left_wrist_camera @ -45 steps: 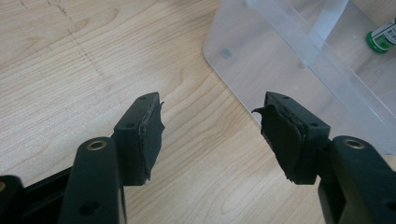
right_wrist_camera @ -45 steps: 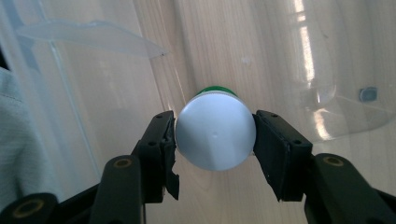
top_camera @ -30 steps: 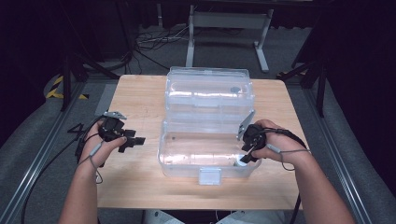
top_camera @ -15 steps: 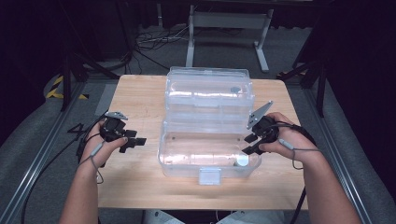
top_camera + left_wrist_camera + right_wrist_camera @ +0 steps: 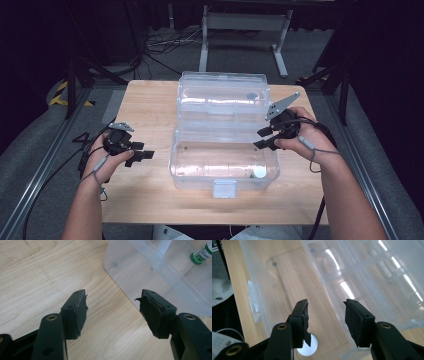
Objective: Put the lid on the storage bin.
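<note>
Inside clear box (image 5: 225, 165): small bottle (image 5: 258, 173); right gripper (image 5: 264, 139) above, empty, jaws just narrowing; left gripper (image 5: 145, 155) open.

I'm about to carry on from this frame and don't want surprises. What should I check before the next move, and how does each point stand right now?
1. Small bottle lies inside the clear box, near its front right corner: ok.
2. Right gripper empty, jaws apart after closing a little: ok.
3. Right gripper clear of the box walls: ok; it is above the box's right end.
4. Left gripper open and empty over the table: ok.
5. Lid fully open and lying back: ok.
6. Front latch free: cannot tell.
</note>
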